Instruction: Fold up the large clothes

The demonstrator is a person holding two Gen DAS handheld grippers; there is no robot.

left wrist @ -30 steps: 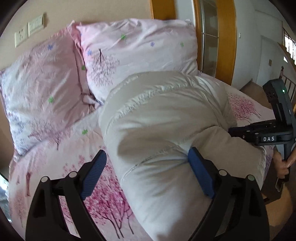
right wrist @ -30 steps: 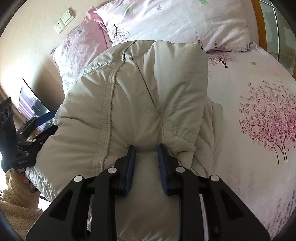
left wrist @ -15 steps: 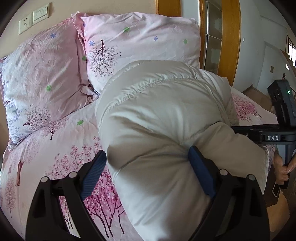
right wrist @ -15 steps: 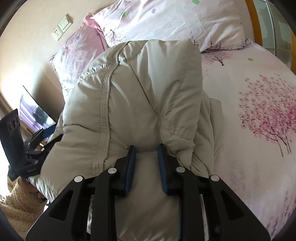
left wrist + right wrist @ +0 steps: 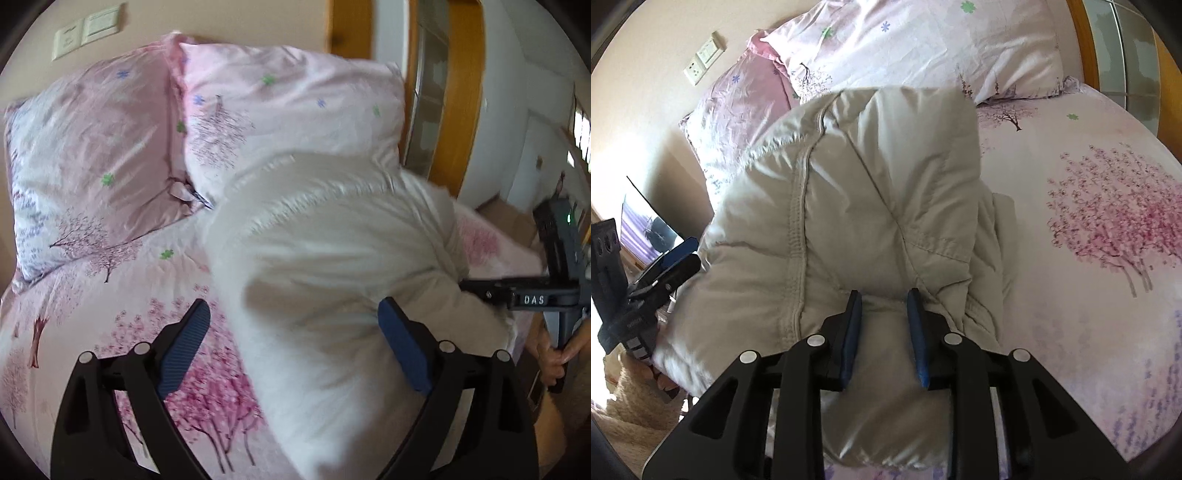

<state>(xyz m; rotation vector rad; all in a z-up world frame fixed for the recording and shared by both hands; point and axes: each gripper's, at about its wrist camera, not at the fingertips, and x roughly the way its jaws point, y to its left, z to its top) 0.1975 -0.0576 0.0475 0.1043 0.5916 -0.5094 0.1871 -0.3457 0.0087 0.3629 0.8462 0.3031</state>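
A puffy off-white padded jacket (image 5: pixel 332 266) lies bunched and folded over on the pink floral bed; it also shows in the right wrist view (image 5: pixel 857 206). My left gripper (image 5: pixel 295 332) is open, its jaws wide apart, with the right pad against the jacket's side and the left pad over the bedsheet. My right gripper (image 5: pixel 884 314) is shut on a thick fold of the jacket's near edge. The right gripper also shows from the side in the left wrist view (image 5: pixel 524 295), and the left gripper shows at the left edge of the right wrist view (image 5: pixel 665 269).
Two pink floral pillows (image 5: pixel 280 122) lean against the wall behind the jacket. The floral bedsheet (image 5: pixel 1100 221) spreads to the right of the jacket. A wooden door frame (image 5: pixel 461 110) stands at the back right. A bedside screen (image 5: pixel 646 229) sits at the left.
The left gripper has pulled back and swung, so the pillows and sheet show more. The jacket has been carried toward the pillows. The right gripper keeps its hold.
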